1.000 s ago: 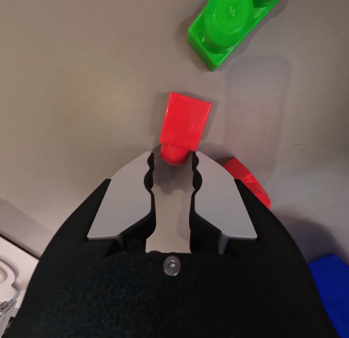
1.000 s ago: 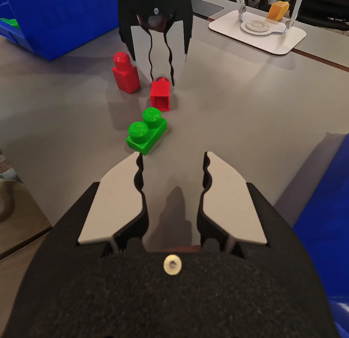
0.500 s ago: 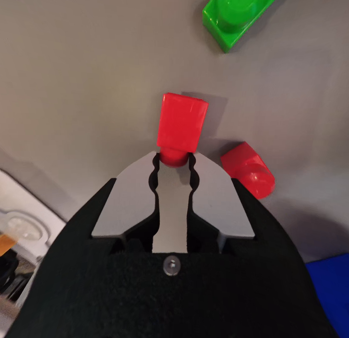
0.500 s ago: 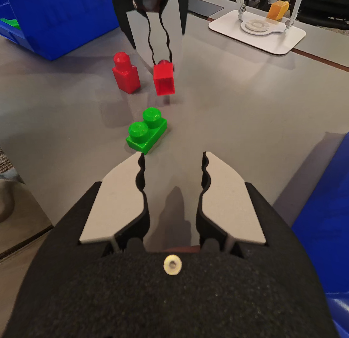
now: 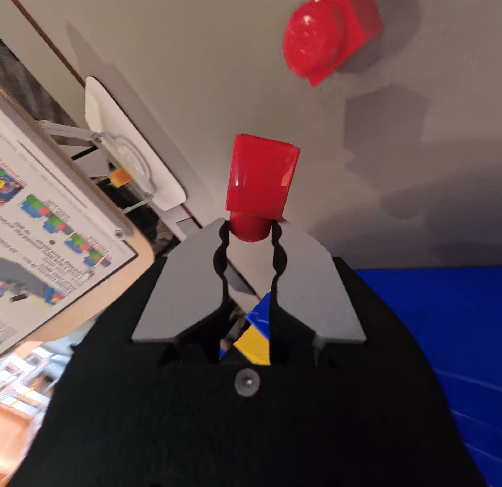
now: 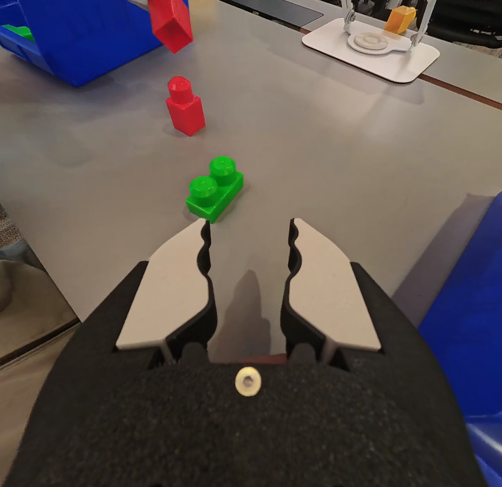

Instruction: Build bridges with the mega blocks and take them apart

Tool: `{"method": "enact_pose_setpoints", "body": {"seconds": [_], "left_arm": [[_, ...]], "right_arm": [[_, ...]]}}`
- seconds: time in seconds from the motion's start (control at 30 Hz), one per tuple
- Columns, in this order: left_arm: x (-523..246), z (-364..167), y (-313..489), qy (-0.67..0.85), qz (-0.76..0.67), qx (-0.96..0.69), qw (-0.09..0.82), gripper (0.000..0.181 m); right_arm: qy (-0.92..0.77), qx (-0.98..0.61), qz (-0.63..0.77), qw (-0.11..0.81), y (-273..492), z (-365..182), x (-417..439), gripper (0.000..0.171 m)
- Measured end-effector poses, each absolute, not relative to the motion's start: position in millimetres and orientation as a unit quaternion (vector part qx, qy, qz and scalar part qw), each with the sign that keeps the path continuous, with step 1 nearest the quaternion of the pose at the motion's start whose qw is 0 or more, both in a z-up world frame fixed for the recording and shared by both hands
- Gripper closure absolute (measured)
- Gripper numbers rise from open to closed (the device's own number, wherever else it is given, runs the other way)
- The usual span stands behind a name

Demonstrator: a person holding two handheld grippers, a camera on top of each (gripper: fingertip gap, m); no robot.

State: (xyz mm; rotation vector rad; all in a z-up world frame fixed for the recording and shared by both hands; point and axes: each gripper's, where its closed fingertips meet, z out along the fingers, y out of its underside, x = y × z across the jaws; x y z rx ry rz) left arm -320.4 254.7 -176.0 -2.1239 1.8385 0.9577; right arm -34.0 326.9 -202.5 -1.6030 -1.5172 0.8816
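Observation:
My left gripper is shut on the stud of a one-stud red block and holds it in the air, tilted. The same block shows at the top of the right wrist view, high above the grey table. A second one-stud red block stands upright on the table; it also shows in the left wrist view. A green two-stud block lies just ahead of my right gripper, which is open and empty above the table.
A blue bin with a green block in it stands at the far left. Another blue bin is at the right edge. A white stand with an orange piece sits far right. A board with printed pictures is at the left. One gripper's finger ends stand about 30 centimetres off the other's.
My left gripper has closed on the red block's stud, lifted it off the table and swung it up and away toward the blue bin. My right gripper has stayed open and still.

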Motion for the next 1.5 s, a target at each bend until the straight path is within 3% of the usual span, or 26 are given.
{"method": "enact_pose_setpoints", "body": {"seconds": [0.23, 0.73, 0.87, 1.0, 1.13, 1.23, 1.5], "left_arm": [[-320.0, -191.2, 254.0, 0.665, 0.437, -0.605, 0.026, 0.152], [-320.6, -219.5, 252.7, 0.719, 0.472, -0.509, -0.052, 0.15], [-315.7, -221.2, 251.2, 0.719, 0.469, -0.511, -0.048, 0.146], [-319.7, -210.7, 245.5, 0.693, 0.466, -0.548, -0.041, 0.131], [-321.4, -190.7, 229.0, 0.616, 0.439, -0.654, 0.019, 0.128], [-308.7, -167.6, 219.1, 0.52, 0.409, -0.739, 0.13, 0.13], [-221.4, -134.9, 185.8, 0.161, 0.196, -0.855, 0.453, 0.103]], "right_arm": [[-0.6, -0.621, 0.34, 0.374, 320.5, -201.5, -35.2, 0.116], [-0.596, -0.623, 0.34, 0.374, 324.1, -199.5, -32.5, 0.118], [-0.596, -0.624, 0.341, 0.373, 324.6, -199.7, -32.3, 0.118], [-0.594, -0.626, 0.342, 0.372, 325.4, -200.1, -32.0, 0.118], [-0.593, -0.625, 0.349, 0.369, 324.5, -199.2, -32.5, 0.118], [-0.59, -0.623, 0.356, 0.37, 324.1, -197.7, -32.8, 0.118], [-0.586, -0.626, 0.357, 0.371, 327.2, -199.0, -32.0, 0.117]]}}
